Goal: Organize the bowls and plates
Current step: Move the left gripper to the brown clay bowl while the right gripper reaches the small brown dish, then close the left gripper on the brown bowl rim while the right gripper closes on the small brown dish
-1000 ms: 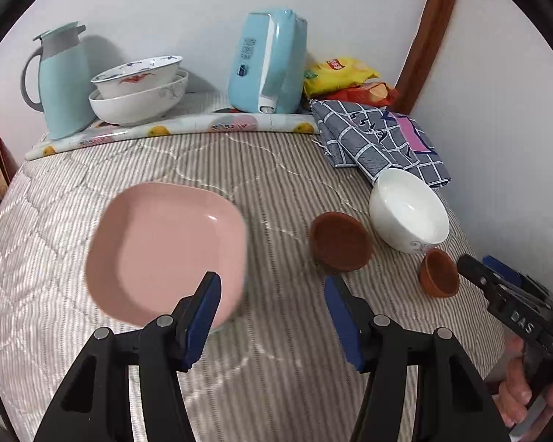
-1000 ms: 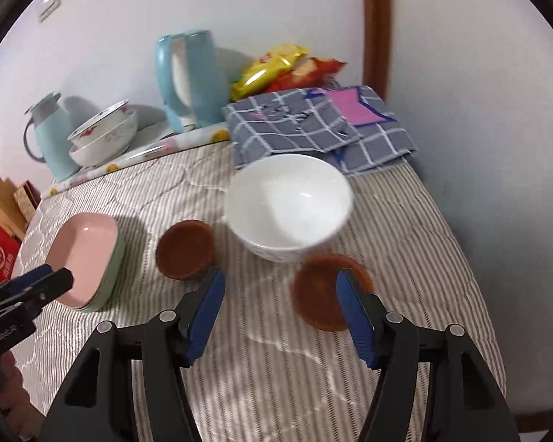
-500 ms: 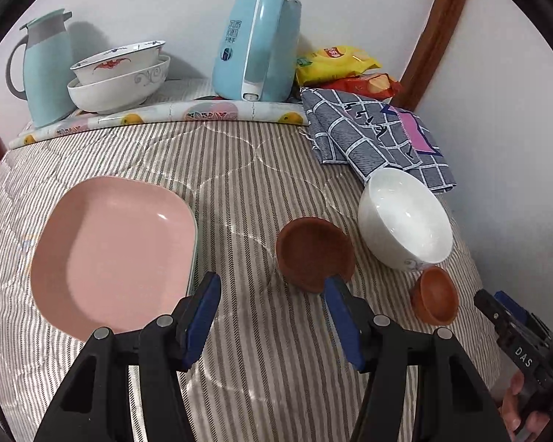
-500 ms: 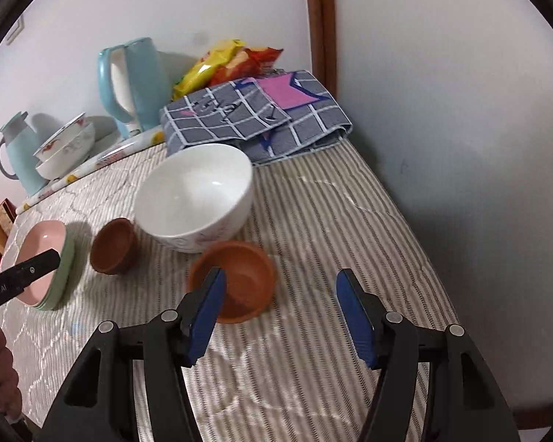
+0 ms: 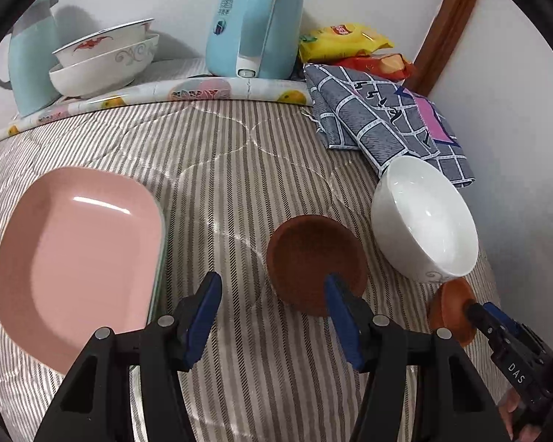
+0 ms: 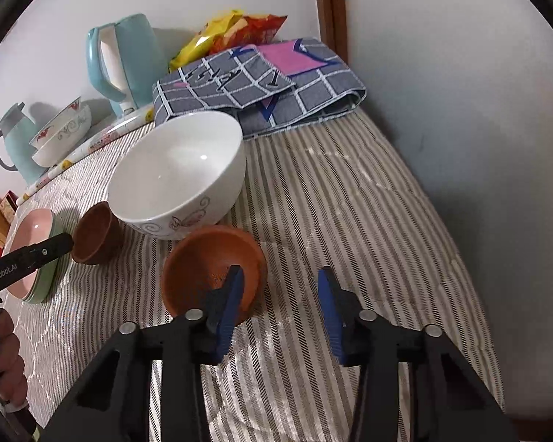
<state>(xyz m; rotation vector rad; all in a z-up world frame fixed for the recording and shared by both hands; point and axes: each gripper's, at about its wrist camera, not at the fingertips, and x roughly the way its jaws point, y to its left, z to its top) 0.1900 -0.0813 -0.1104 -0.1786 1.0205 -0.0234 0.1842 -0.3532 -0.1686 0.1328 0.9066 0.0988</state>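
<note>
Right wrist view: right gripper (image 6: 278, 294) jaws closing, pads not yet pressing; orange bowl (image 6: 214, 269) rim between, left finger inside. White bowl (image 6: 177, 173) just beyond.

Left wrist view: left gripper (image 5: 272, 309) closing, half open; dark brown bowl (image 5: 313, 254) rim at right fingertip. Pink plate (image 5: 77, 254) left.

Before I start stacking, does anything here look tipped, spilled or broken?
Nothing spilled or broken. All the dishes sit upright: the pink plate on a green one, two brown bowls and the white bowl. The only untidy spot is the checked cloth, loosely folded against the wall.
</note>
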